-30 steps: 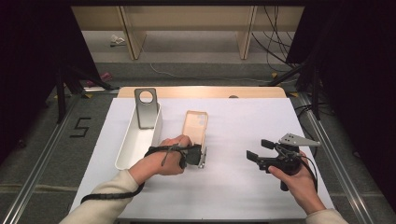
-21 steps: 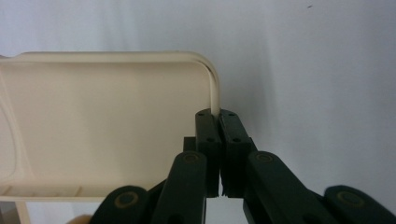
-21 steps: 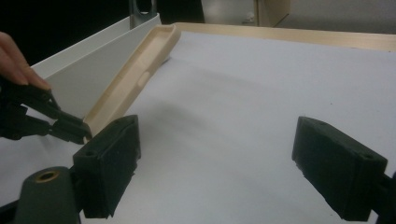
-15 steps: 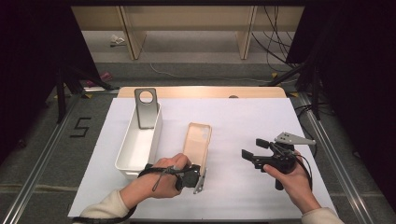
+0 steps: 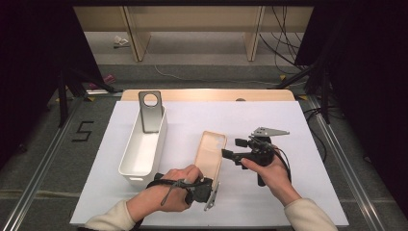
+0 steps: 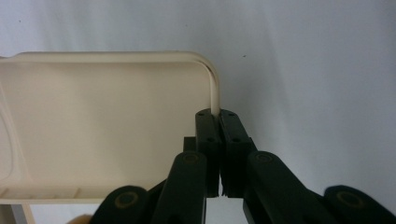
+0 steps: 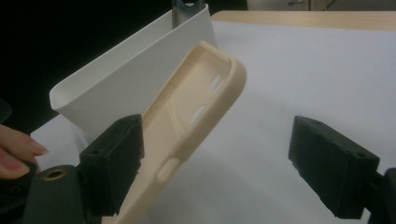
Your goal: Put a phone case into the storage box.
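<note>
left gripper (image 5: 208,191) clamping phone case (image 5: 210,151) edge

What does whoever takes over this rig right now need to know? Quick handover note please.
Left gripper: shut on the near edge of the beige phone case, holding it tilted above the white sheet.
Right gripper: open, jaws have just been closing a little; the case's long edge sits between them, touching one jaw at most, not clamped.
White bin stands left of the case, with a grey phone case upright at its far end.
Done: beige case lifted.
Left: probably a right-hand grip, then into the bin.
</note>
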The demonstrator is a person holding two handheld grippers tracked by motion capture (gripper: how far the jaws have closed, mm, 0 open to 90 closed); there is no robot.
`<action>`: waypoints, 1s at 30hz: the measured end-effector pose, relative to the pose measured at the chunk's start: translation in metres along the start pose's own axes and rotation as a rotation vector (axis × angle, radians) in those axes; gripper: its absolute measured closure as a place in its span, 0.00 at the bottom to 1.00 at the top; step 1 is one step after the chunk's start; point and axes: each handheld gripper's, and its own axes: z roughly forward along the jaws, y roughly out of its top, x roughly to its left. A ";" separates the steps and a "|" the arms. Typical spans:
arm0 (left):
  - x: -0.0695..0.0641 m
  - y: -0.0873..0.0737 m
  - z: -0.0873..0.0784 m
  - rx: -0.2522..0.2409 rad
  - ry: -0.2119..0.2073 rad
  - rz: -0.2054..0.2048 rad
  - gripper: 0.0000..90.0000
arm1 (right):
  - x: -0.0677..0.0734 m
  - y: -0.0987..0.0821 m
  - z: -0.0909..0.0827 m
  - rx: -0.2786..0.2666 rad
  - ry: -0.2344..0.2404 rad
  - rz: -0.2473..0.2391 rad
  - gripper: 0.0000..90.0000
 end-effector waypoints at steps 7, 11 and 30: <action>-0.003 0.006 0.000 -0.001 -0.006 0.027 0.97 | 0.001 0.001 0.015 0.037 0.021 0.022 0.44; -0.005 0.008 -0.001 -0.015 0.005 0.036 0.97 | 0.000 0.000 0.015 0.035 0.059 0.051 0.61; -0.004 0.011 0.007 -0.022 0.038 0.049 0.97 | 0.008 0.010 0.000 0.020 0.125 0.157 0.88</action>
